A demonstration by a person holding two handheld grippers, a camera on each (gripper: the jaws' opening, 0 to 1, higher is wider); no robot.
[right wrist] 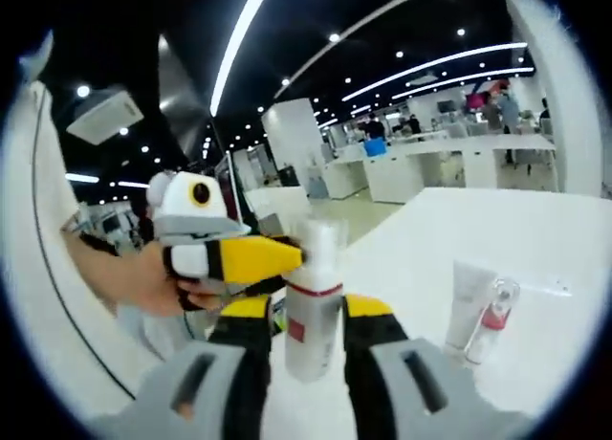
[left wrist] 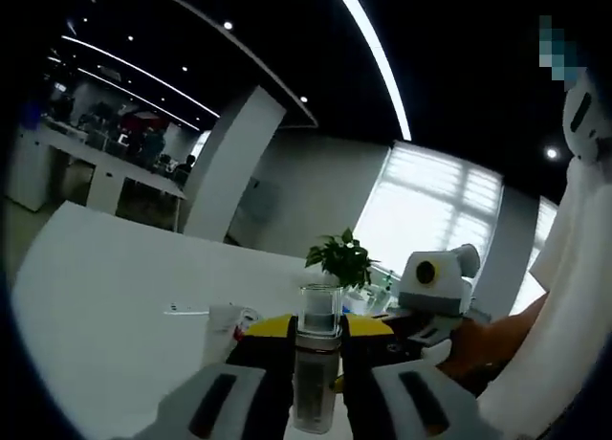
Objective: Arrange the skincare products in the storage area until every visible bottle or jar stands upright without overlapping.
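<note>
My left gripper (left wrist: 317,342) is shut on a slim greyish bottle (left wrist: 316,387) with a clear cap, held upright above the white table (left wrist: 105,297). My right gripper (right wrist: 308,318) is shut on a white bottle (right wrist: 311,340) with a red band and a frosted cap. In the right gripper view, the left gripper (right wrist: 251,258) comes in from the left in a hand, its yellow jaw close by that frosted cap. On the table stand a white tube (right wrist: 467,301) and a small clear bottle with a pink part (right wrist: 493,320), side by side. The white tube (left wrist: 222,330) also shows beyond my left jaw.
A potted green plant (left wrist: 341,258) stands at the table's far side. The right gripper's body (left wrist: 435,282) and a person's white sleeve (left wrist: 564,306) take up the right of the left gripper view. Desks and a pillar stand far behind.
</note>
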